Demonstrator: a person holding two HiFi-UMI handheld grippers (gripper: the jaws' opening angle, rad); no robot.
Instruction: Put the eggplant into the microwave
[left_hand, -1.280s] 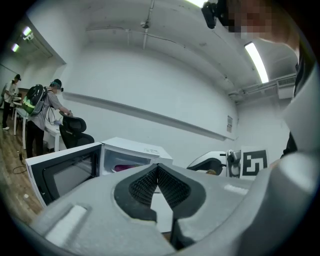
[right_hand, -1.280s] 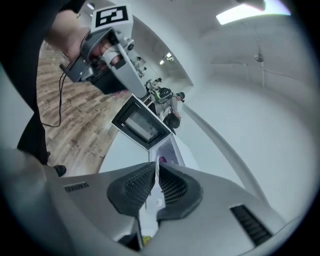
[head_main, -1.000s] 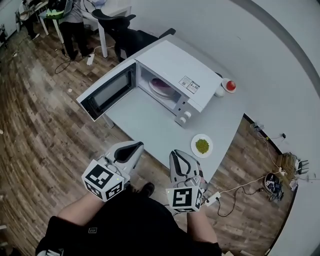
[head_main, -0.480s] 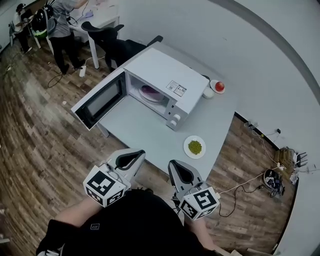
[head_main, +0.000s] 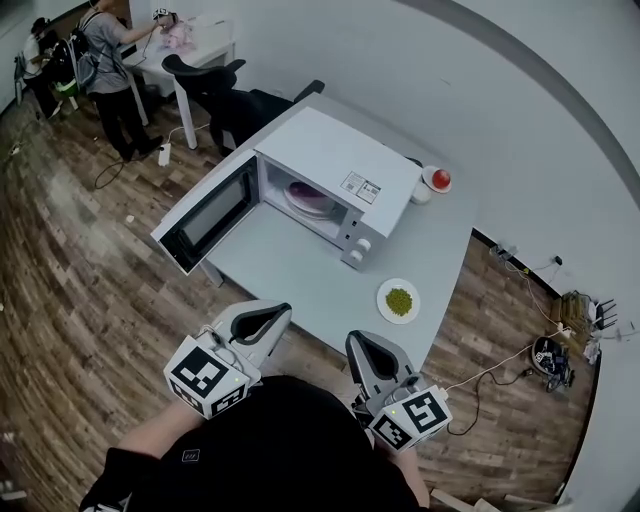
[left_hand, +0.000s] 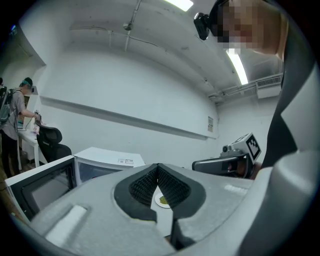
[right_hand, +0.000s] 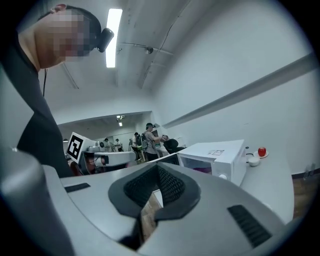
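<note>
Purple and hard to resolve, the eggplant (head_main: 311, 198) is lying inside the cavity of the microwave (head_main: 350, 150). The cavity's front frame is cutting off part of its outline, so its exact shape cannot be confirmed. The microwave is a white, smooth-sided box with two round knobs (head_main: 357, 252) at its front corner, and it is standing on a matte grey table (head_main: 285, 265). Its door (head_main: 205, 212) is hanging wide open to the left, showing a dark window panel.

On the table, near the microwave's knob side, a round white plate (head_main: 400, 300) is carrying a small green heap too small to identify. Behind the microwave, a red rounded object (head_main: 441, 179) is sitting on a small dish, partly hidden by the casing.

The left gripper (left_hand: 158, 167) is pointing roughly level with its ribbed black pads meeting at the tips, clenched on nothing. The right gripper (right_hand: 158, 168) is likewise clamped together and empty; its jaws have just been closing.

The floor (head_main: 80, 270) is showing brown wood planks. A person (head_main: 105, 55) is standing at a far desk.
</note>
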